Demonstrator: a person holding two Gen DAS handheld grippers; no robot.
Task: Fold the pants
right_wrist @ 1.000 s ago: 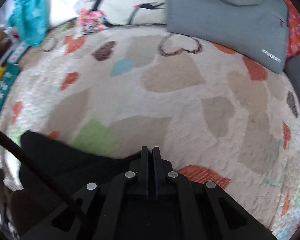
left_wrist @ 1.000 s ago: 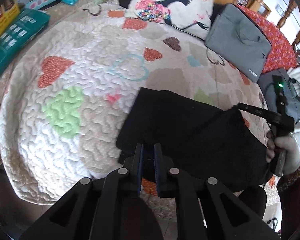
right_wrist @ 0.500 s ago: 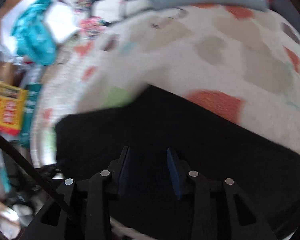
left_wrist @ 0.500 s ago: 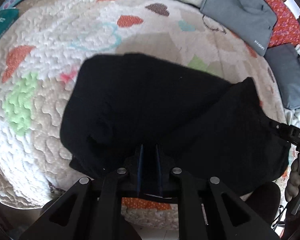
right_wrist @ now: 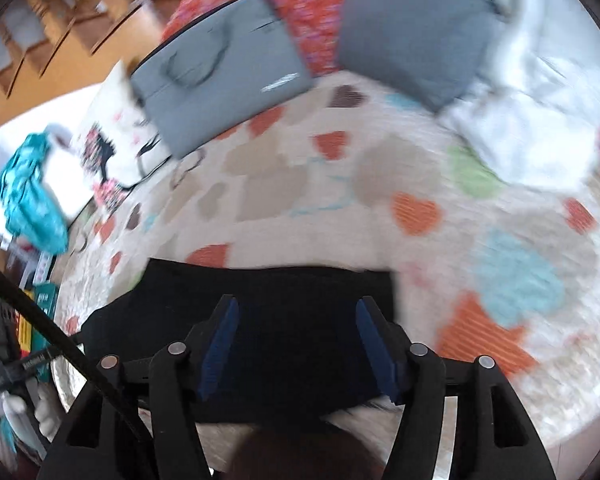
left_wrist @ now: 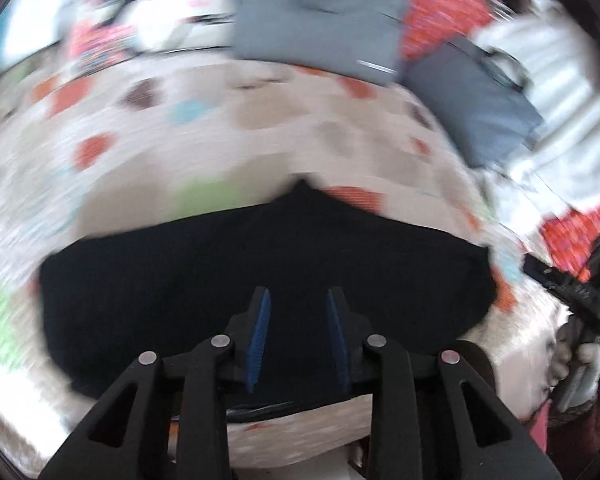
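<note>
We count one pair of black pants [left_wrist: 260, 256], two grippers, left [left_wrist: 298, 334] and right [right_wrist: 296, 344], two grey bags [right_wrist: 224, 92] [right_wrist: 416, 36], one quilt [right_wrist: 340, 184], one printed pillow [right_wrist: 112, 152], one teal cloth [right_wrist: 30, 196] and one white bundle [right_wrist: 536, 128].

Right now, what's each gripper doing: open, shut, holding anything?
Left gripper: open, empty, above the black pants.
Right gripper: open wide, empty, also over the pants.
</note>
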